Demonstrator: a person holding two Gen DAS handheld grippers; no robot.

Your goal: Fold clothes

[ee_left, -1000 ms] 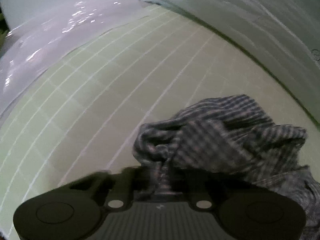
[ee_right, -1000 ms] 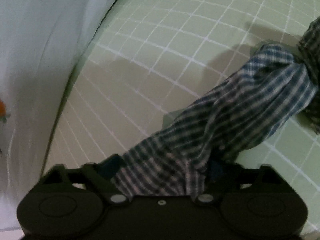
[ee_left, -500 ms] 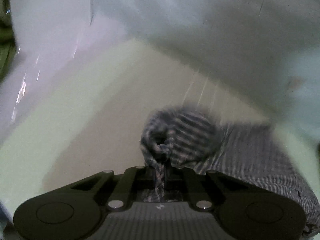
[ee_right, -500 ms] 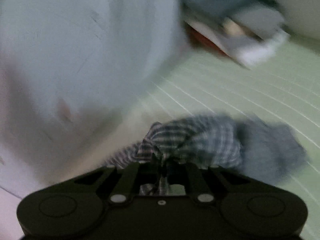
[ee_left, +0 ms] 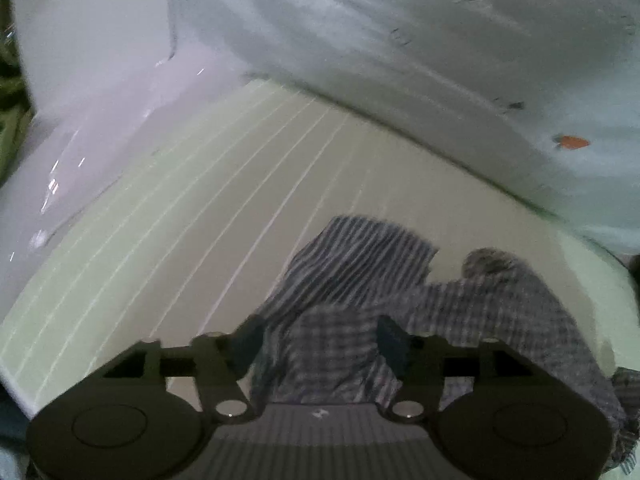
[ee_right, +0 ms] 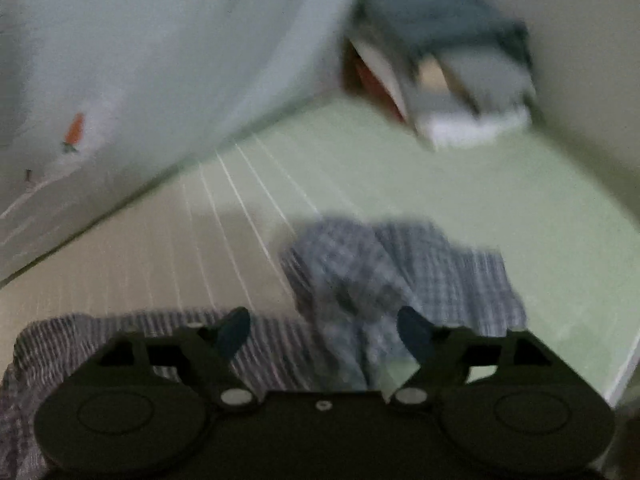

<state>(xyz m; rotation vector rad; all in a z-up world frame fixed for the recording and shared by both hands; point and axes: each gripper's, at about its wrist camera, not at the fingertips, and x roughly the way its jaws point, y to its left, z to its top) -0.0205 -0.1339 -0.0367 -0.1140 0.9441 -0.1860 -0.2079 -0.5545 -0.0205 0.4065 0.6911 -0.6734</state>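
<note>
A crumpled blue-and-white checked garment lies on the pale green gridded mat. In the left wrist view my left gripper hovers over its near edge, jaws opening, with cloth seen between the fingers but the pads off it. The right wrist view, which is blurred, shows the same garment bunched ahead of my right gripper. Its jaws are opening wide, and the fabric below them is not pinched.
A pale sheet or wall with a small orange carrot print rises along the mat's far edge. A blurred stack of folded clothes sits at the mat's far corner. A glossy white surface borders the mat on the left.
Both grippers were shut on bunched fabric in the earlier frames; both now have their jaws apart and the garment has dropped onto the mat. Both hands lifted and swung toward the wall.
</note>
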